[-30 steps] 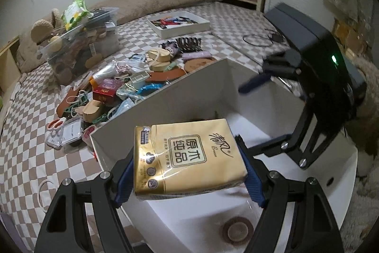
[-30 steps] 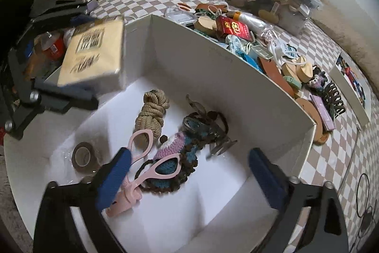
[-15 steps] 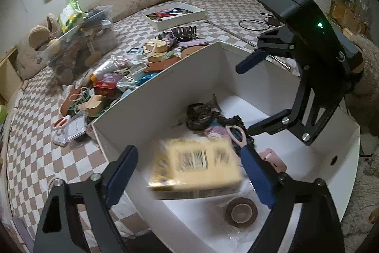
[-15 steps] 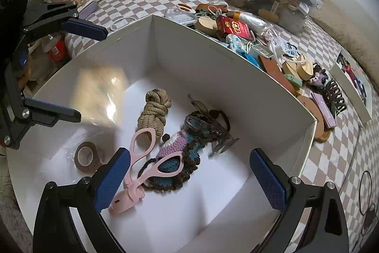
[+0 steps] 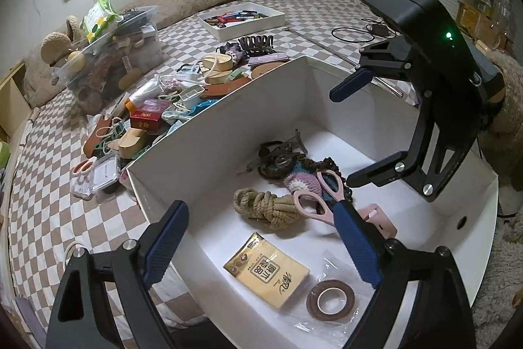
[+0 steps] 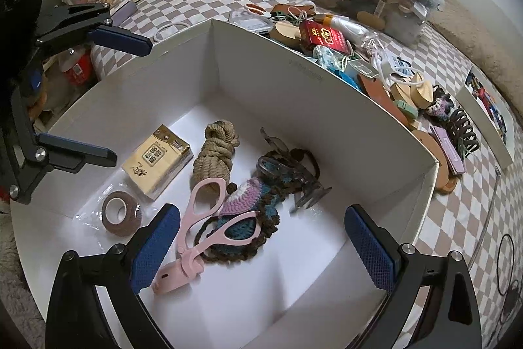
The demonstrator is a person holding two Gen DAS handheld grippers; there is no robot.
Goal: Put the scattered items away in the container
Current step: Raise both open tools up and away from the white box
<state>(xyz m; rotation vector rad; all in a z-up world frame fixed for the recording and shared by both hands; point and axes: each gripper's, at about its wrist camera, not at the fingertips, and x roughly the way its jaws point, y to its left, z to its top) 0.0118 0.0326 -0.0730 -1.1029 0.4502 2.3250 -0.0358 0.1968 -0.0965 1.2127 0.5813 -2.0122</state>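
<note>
The white box [image 5: 228,136] [image 6: 310,107] holds a gold tissue pack [image 5: 266,278] [image 6: 157,161], lying flat beside a brown tape roll [image 5: 330,300] [image 6: 121,213]. Also inside are a rope bundle [image 5: 264,206] [image 6: 217,152], pink scissors [image 5: 313,201] [image 6: 202,228] and a crochet piece [image 6: 248,208]. My left gripper [image 5: 261,237] [image 6: 130,102] hangs open above the pack with nothing between its fingers. My right gripper [image 6: 261,237] [image 5: 340,138] stands open over the box's other side, also with nothing in it.
Behind the box's far wall lies a scattered pile with a red box [image 5: 147,116] [image 6: 323,36], wooden pieces and a black hair claw [image 5: 256,41]. Further back stand a clear bin [image 5: 108,67] and a white tray [image 5: 242,20]. A black cable [image 5: 353,35] lies on the checkered cover.
My left gripper opened and let go of the tissue pack. The pack fell into the box and now rests flat on its floor. The right gripper has not moved.
</note>
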